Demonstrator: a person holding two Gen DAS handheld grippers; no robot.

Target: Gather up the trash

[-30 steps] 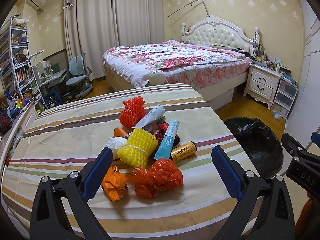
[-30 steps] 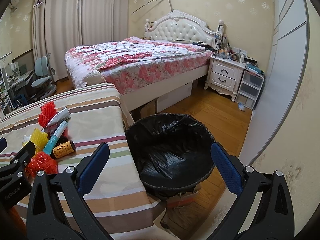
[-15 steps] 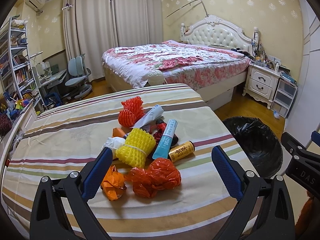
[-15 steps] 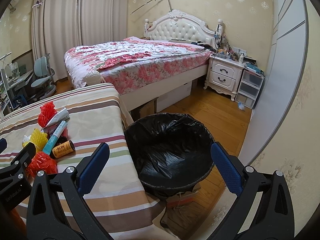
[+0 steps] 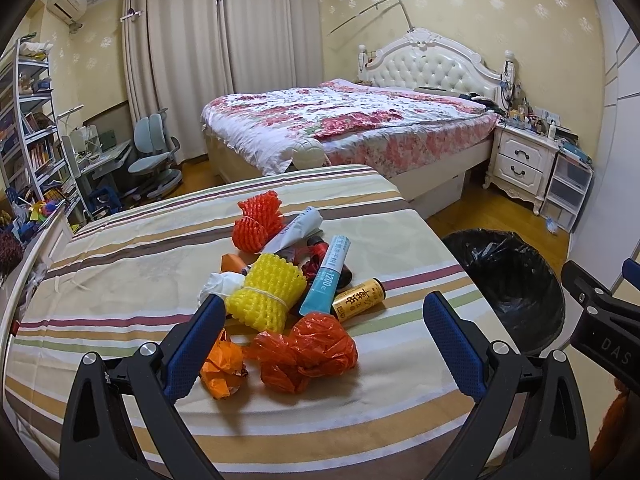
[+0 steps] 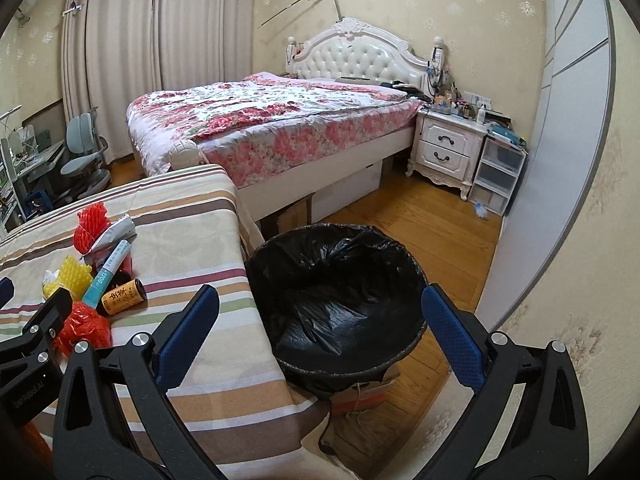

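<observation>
Black-lined bin point(image 6: 336, 300) beside striped table point(image 6: 192, 216) looks empty; both tools point(image 5: 324, 344) point(image 6: 320, 336) gape, holding nothing.

Left gripper point(image 5: 324, 330) is spread wide, nothing between the fingers. Right gripper point(image 6: 320, 324) is the same, gaping and empty, sitting at the left one's 3 o'clock.

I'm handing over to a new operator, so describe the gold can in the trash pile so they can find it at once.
Start at the striped table with the heap of trash, beside the black-lined bin. On the heap's bin side, next to the blue tube, the gold can lies on its side. It is the only gold cylinder there, printed with dark characters; its neighbours are foam nets and crumpled bags.
</observation>
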